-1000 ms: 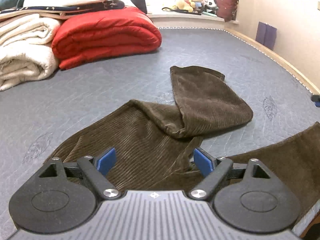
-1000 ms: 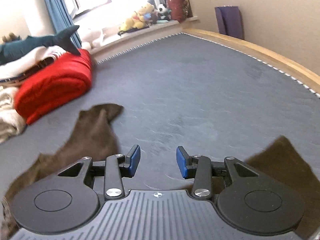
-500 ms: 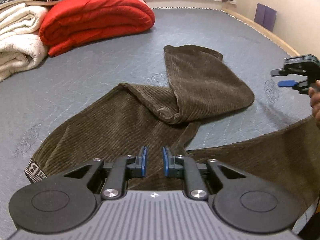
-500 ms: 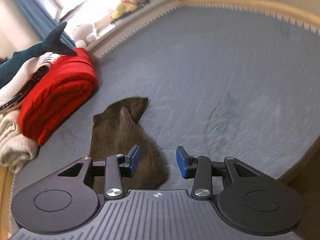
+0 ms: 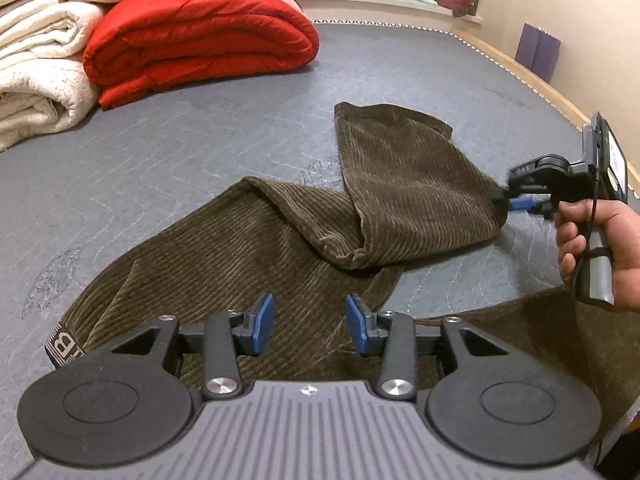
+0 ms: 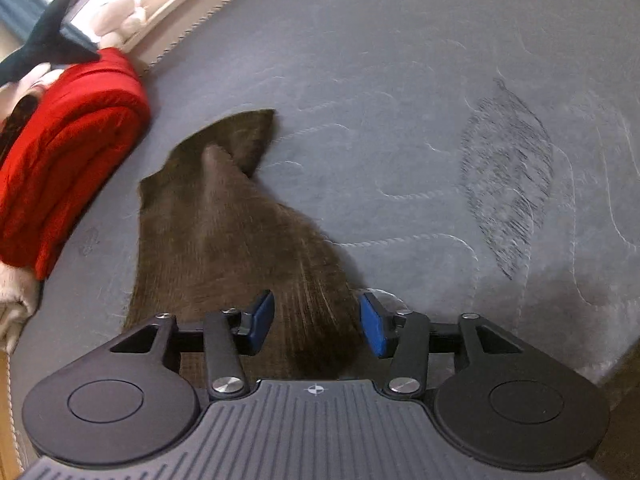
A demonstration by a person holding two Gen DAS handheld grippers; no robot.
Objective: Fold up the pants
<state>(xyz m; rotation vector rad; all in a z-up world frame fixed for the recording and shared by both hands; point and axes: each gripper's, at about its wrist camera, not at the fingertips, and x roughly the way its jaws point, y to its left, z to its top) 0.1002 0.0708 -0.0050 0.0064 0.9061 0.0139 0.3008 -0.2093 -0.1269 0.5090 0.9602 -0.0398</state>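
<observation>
Brown corduroy pants sprawl across a grey quilted mattress, near a folded red duvet and cream blankets. The left tool, just reopening, hovers empty; the right tool, closing, straddles a trouser leg without pinching.

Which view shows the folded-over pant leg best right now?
The left wrist view: the whole folded pant leg lies in frame, with the right gripper at its edge. The right wrist view shows that leg blurred and cut off between the right gripper's open pads.
</observation>
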